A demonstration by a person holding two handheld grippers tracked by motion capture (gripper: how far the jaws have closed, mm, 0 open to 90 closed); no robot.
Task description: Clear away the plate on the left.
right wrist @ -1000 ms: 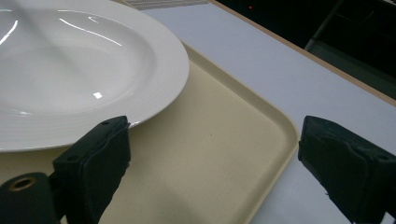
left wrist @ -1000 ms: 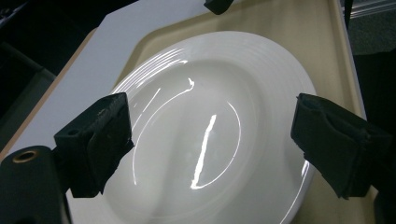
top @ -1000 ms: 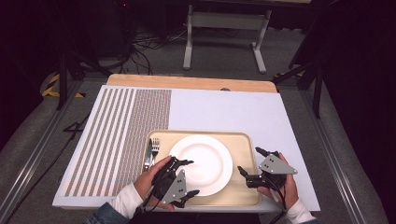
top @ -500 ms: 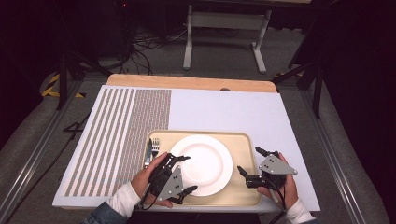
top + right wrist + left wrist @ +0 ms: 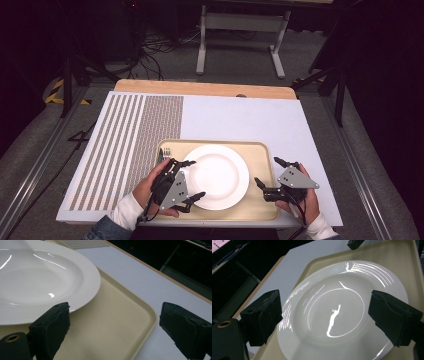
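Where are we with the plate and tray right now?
Done: the plate sits on the tray, with a fork at the tray's left end. In hand: the left gripper, jaws open, is over the plate's left rim; the right gripper, also open, straddles the tray's right edge. Left: nothing is gripped yet, so closing and any lift probably remain.

No text, label, brand, number or sign can be read on the plate point(image 5: 216, 176), the tray point(image 5: 263, 156) or the surface point(image 5: 250, 117).
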